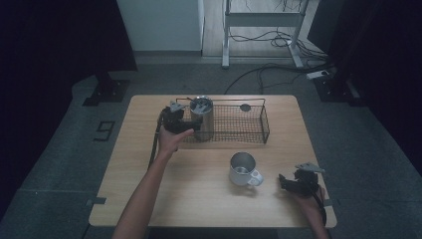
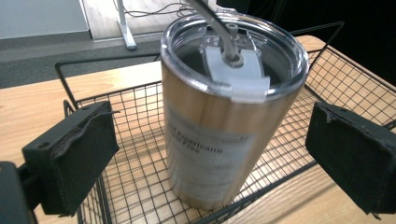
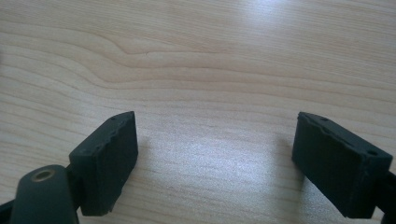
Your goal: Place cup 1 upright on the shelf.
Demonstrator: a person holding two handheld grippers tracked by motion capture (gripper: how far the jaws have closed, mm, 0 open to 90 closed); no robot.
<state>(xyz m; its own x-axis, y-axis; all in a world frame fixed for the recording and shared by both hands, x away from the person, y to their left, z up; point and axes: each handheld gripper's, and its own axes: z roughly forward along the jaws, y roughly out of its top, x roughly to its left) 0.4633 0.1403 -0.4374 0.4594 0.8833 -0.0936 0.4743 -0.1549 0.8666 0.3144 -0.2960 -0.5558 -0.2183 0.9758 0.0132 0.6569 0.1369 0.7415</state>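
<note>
High view, left gripper (image 1: pixel 191 125): at the wire basket's (image 1: pixel 259 115) left end, just beside the tumbler (image 1: pixel 202 118) standing inside.
High view, right gripper (image 1: pixel 286 181): low over the table (image 1: pixel 149 189), mug (image 1: pixel 243 169) near its left.
Left gripper view: jaws wide apart, either side of tumbler (image 2: pixel 224 116), not touching; tumbler upright in basket (image 2: pixel 135 186), lid on.
Right gripper view: jaws spread, nothing between; bare table (image 3: pixel 210 70) ahead.

Tumbler (image 2: pixel 219 126) label, partly legible "Americano", floor marking (image 1: pixel 104 131) "9"
</note>
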